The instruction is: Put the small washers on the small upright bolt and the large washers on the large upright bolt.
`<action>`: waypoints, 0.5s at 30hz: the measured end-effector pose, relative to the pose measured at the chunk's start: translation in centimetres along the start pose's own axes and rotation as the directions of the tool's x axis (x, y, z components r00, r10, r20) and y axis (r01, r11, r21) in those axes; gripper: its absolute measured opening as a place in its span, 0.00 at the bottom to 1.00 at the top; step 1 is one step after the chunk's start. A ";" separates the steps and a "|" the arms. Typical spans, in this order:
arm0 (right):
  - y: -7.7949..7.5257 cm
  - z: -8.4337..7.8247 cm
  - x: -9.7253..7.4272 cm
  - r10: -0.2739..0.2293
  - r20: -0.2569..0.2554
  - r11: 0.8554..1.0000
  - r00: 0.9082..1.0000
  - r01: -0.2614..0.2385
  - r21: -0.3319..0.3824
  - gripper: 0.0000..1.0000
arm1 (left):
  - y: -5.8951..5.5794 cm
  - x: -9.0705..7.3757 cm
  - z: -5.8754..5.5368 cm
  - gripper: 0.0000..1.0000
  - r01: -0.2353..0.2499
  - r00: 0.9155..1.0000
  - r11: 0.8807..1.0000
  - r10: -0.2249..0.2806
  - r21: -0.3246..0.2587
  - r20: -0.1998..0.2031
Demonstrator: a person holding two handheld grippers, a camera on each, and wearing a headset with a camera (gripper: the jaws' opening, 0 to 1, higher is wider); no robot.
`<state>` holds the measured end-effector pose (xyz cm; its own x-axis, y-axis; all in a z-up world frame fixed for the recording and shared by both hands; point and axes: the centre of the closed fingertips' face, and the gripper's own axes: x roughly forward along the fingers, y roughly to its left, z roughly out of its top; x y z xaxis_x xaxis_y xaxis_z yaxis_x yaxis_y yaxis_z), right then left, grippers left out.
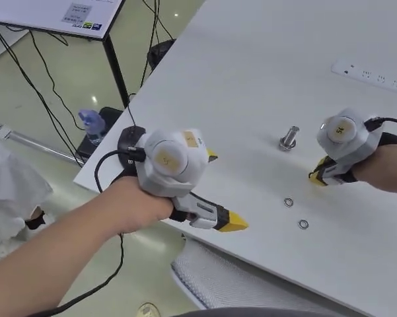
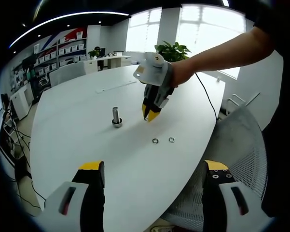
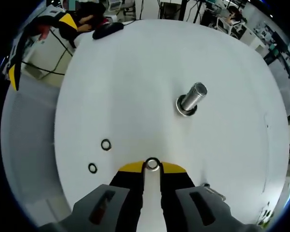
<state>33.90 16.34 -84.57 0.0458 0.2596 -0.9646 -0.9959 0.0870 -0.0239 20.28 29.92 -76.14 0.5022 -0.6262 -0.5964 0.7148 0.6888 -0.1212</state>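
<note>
Bottom centre, right gripper view: right gripper point(image 3: 152, 168) pinches washer point(image 3: 152, 164) by rim; light, stiff, likely slippery; left gripper point(image 2: 153, 166) wide open, empty.

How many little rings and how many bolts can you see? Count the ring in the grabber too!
Washers: 3, two loose on the table, one washer pinched in the right gripper
Bolts: 1, standing upright
Total: 4
</note>
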 end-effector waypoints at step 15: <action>-1.4 -4.6 -2.7 -0.016 -0.002 0.993 1.000 0.016 0.114 0.12 | -0.6 0.8 0.4 0.83 0.011 1.000 1.000 -0.011 0.002 0.002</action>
<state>34.81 11.11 -83.16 0.0613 0.2560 -0.9647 -0.9797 0.2001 -0.0092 20.44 28.91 -76.24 0.4952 -0.6343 -0.5937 0.7214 0.6810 -0.1259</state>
